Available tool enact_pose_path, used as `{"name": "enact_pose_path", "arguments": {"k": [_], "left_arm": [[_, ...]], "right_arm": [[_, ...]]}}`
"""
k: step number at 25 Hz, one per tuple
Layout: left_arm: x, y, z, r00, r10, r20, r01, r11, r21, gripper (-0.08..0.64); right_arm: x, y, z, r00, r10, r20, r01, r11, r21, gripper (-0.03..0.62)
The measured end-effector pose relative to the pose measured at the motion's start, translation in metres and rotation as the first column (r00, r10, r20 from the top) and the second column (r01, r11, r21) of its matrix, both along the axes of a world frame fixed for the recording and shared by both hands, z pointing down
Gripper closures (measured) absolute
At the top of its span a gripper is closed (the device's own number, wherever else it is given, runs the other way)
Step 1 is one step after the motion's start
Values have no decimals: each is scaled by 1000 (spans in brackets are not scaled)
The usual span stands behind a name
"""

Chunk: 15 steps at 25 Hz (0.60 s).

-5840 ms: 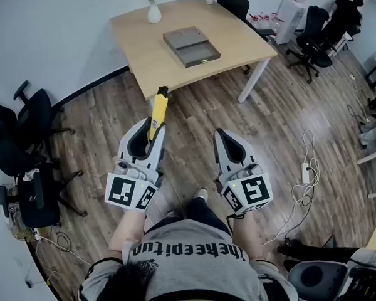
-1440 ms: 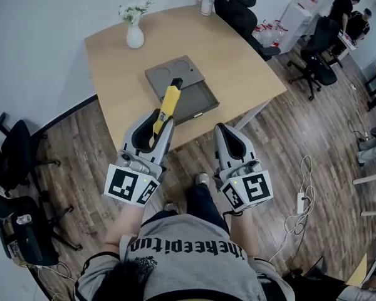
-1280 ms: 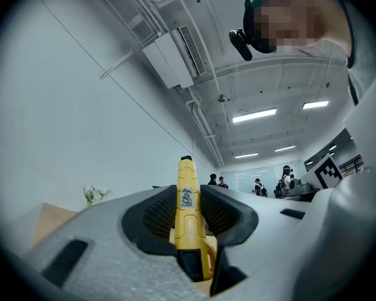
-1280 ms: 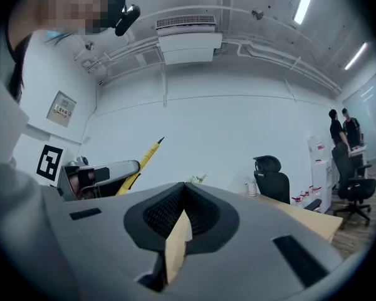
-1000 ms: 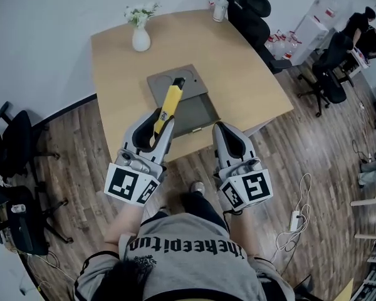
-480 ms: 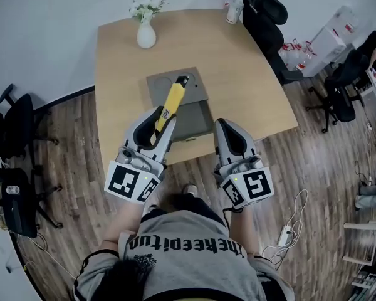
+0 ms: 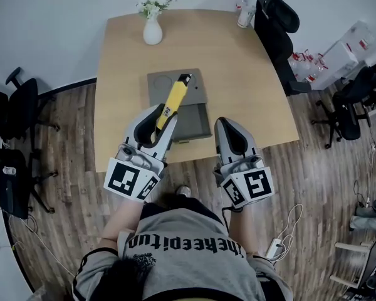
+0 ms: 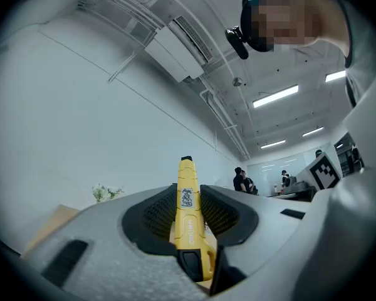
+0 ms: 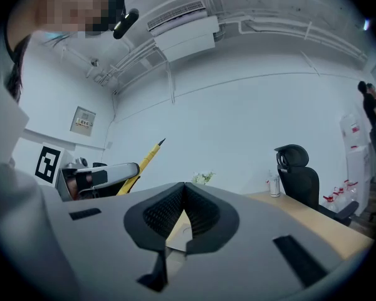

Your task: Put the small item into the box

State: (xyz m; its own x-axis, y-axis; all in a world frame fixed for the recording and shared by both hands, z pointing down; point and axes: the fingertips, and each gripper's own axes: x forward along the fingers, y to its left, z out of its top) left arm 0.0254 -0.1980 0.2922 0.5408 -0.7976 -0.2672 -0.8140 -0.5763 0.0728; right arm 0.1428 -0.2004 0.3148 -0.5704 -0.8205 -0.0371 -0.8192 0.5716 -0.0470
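Yellow small item [image 7: 173,97]: clamped lengthwise in left gripper [image 7: 158,113] jaws, tip projecting over grey box [image 7: 198,119] on counter [image 7: 250,74]. Right gripper [image 7: 229,125] jaws together, empty. Advice: advance, lower item into open compartment, release low. Surroundings: flower vase [image 7: 152,31], office chair [image 7: 277,17], wood floor [image 7: 338,187].

The person wears a grey short-sleeved T-shirt [image 7: 194,263] with black lettering and dark trousers [image 7: 189,208]. The grey moulded left gripper [image 7: 157,111] and right gripper [image 7: 225,123] each have black ribbed pads [image 9: 204,213] and 1 cube [image 7: 130,180] with black-and-white square markers.
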Motion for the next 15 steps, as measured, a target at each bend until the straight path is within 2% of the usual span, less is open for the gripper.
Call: {"name": "enact_pose_path", "arguments": {"k": [5,15], "left_arm": [[9,0,4,1000,-26,4,26,1000,-7,434],[14,-21,16,997,-40,64,43,998,-52,436]], "right_arm": [[8,-4,6,999,-32,10,32,999,-7,584],[8,-27,13,998,-61,30,62,997,-41,584]]}}
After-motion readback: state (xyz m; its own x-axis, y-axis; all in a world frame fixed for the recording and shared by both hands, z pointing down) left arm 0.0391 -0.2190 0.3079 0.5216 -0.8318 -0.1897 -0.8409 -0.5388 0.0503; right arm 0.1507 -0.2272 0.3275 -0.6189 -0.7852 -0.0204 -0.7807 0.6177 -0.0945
